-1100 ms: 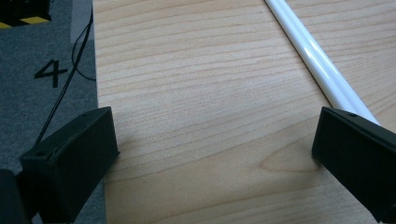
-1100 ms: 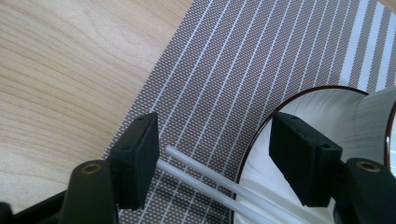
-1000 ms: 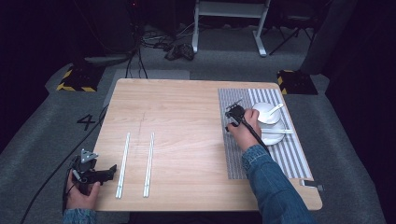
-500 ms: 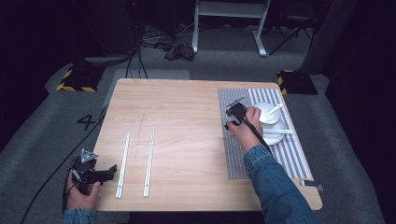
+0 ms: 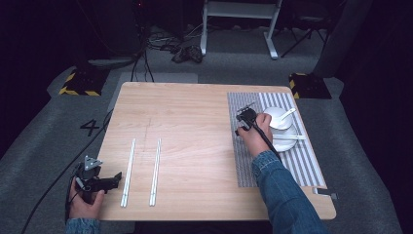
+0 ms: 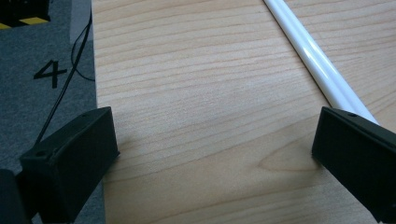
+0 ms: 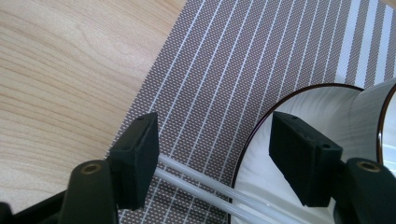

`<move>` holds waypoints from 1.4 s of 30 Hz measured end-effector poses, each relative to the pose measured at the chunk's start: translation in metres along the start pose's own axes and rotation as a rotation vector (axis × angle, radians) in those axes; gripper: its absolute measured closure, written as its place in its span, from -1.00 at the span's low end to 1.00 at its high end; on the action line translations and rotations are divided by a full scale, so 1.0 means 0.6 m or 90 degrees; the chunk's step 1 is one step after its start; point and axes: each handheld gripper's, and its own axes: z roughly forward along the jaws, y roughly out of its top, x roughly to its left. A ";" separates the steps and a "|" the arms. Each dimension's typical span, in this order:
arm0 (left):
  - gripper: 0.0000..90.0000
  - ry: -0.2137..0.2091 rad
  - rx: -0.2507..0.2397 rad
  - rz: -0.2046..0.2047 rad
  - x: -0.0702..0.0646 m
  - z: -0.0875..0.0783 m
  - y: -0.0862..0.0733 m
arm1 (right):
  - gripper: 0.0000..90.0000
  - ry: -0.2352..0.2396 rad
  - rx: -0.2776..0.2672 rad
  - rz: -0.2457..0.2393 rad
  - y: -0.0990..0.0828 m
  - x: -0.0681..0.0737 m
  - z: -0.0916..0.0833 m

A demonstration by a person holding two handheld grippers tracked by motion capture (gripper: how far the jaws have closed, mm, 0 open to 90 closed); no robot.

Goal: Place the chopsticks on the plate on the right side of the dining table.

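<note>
Fingers point(image 7: 140, 158) of right gripper point(image 5: 247, 118) open above chopsticks point(image 7: 201, 186); left gripper point(image 6: 210, 154) open, empty.

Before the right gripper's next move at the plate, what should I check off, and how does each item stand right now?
1. Right gripper jaws apart, nothing clamped: ok.
2. Chopstick pair centred between those jaws: not ok; the pair runs under one jaw, while the other jaw is over the plate.
3. Pair lying together, from the placemat onto the plate: ok.
4. Clearance from the bowl: cannot tell.
5. Left gripper open and holding nothing: ok.
</note>
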 end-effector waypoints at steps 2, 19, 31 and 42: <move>-1.00 0.000 0.000 0.000 0.000 0.000 0.000 | -0.25 0.003 0.003 -0.002 -0.001 -0.002 0.001; -1.00 0.000 0.000 0.001 0.000 0.000 0.000 | -0.31 0.058 -0.093 -0.060 -0.025 0.010 -0.082; -1.00 0.001 0.000 0.000 0.000 0.000 0.000 | -0.35 0.094 -0.165 -0.055 -0.124 -0.043 -0.163; -1.00 0.000 0.001 0.000 0.000 0.000 0.000 | -0.35 0.100 -0.175 -0.017 -0.216 -0.110 -0.188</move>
